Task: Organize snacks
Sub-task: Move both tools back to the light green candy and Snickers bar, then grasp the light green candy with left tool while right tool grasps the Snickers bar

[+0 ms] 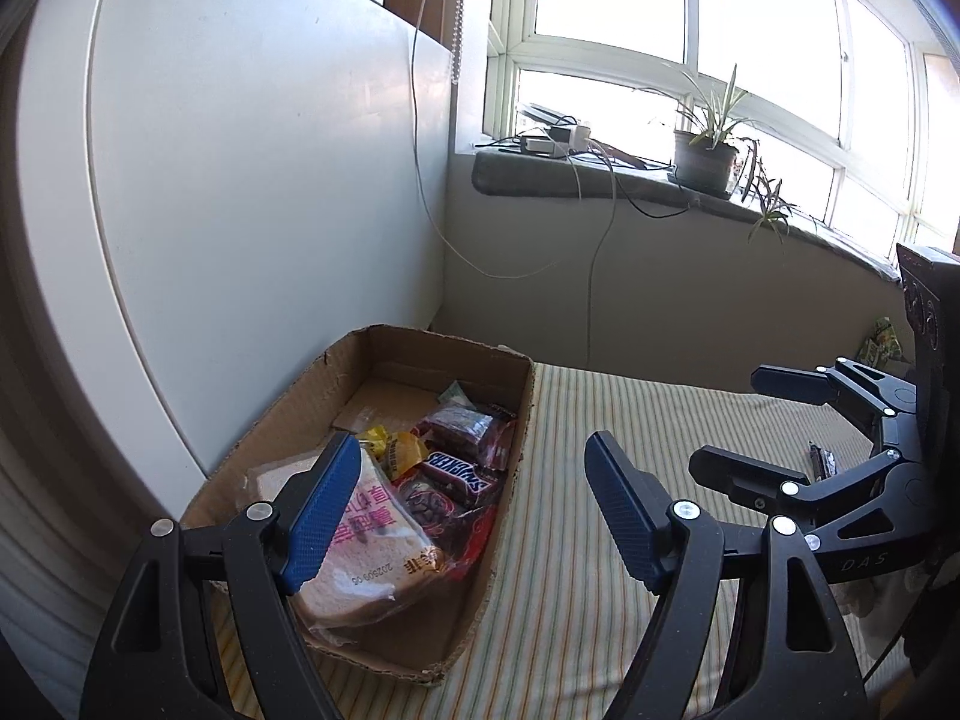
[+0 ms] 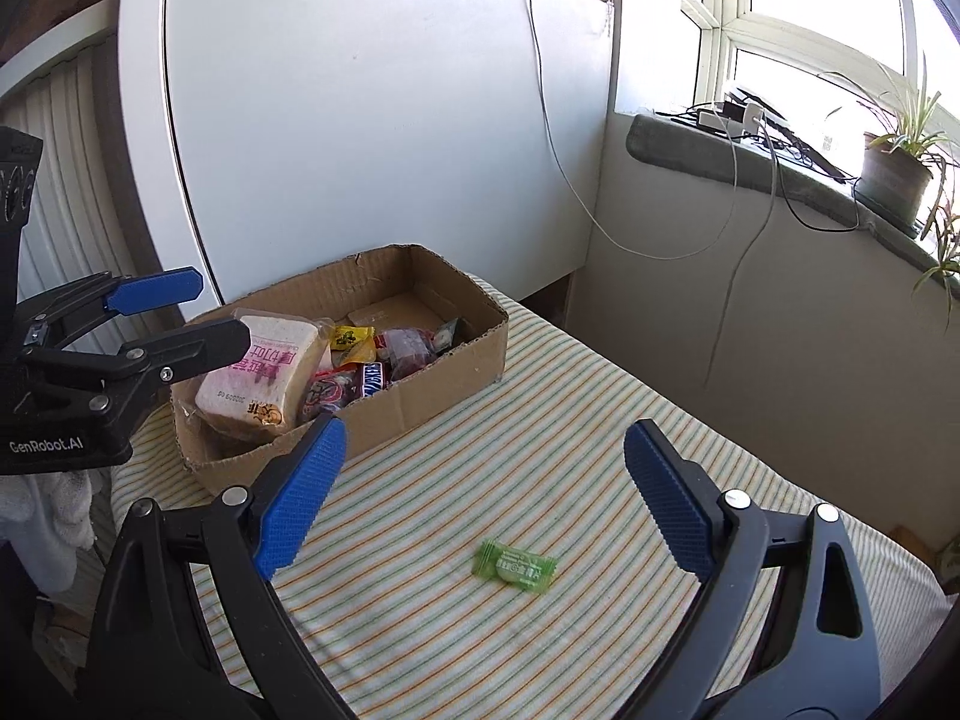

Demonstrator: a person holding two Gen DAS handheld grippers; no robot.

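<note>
Striped cloth (image 2: 540,420) over the tabletop, white panel (image 2: 360,120) behind, window (image 1: 690,18) w/ potted plant (image 1: 702,150) on the sill at right. Cardboard box (image 2: 420,402) sat at the back-left corner of the cloth, close to the panel, top open, rim ragged. Held inside: bagged sliced bread (image 2: 258,372) at the near end, leaning on the near wall; Snickers bar (image 1: 459,471) beside it; red wrapper (image 1: 444,516) just below that; yellow packet (image 2: 351,339) and dark wrapped snack (image 1: 465,426) toward the middle; small greenish packet (image 1: 453,393) further back. Far end of the box showed bare cardboard floor.

Green candy (image 2: 516,564) lay alone on the cloth, well apart from the box, toward the near right. In the right wrist view sat below and between the right gripper (image 2: 480,480) fingers, not touched. Jaws spread wide, nothing in them.

Left gripper (image 1: 474,504) hovered over the box's near right corner, one finger (image 1: 324,504) in front of the bread, other over bare cloth. Jaws also spread wide, empty, no contact seen w/ bread or box.

Another small dark wrapper (image 1: 822,459) on the cloth past the right gripper, seen from the left wrist; green packets (image 1: 879,342) near the far right edge. Wide bare strip of cloth between box and candy. Cloth's far edge ran close under the sill wall.
</note>
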